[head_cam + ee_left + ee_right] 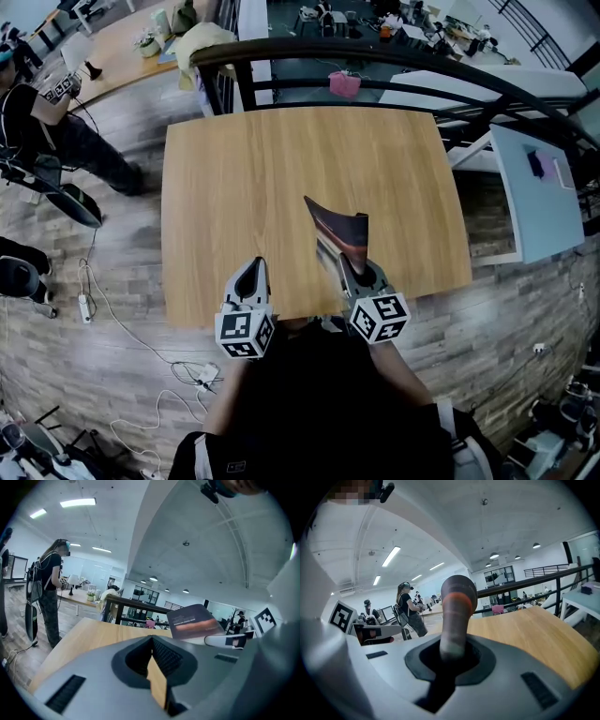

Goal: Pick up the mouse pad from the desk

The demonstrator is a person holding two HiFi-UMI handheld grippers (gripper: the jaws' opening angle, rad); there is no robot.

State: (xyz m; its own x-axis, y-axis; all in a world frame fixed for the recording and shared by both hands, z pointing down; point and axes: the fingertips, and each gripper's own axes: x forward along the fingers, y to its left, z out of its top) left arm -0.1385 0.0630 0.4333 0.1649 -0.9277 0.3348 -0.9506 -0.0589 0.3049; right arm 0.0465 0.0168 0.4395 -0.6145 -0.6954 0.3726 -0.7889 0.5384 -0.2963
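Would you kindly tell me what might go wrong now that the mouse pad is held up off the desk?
1. The right tongs pinch the mouse pad only at one end, so it may slip out.
2. The left tongs are shut and empty beside it, giving no support if it sags toward the desk.

The head camera sits high above the light wooden rectangular desk [244,187] and faces steeply down, far enough off to take in the whole top and the floor around it; the left gripper [251,274] and right gripper [352,267] show at its lower edge; each gripper camera rides close behind its own grey jaws and looks along them across the desk toward the black metal railing [375,58]; all three views share the desk top, the railing and the dark curled mouse pad [339,228]; the left gripper view also catches the right gripper's black-and-white marker cube [265,617] at its right edge.
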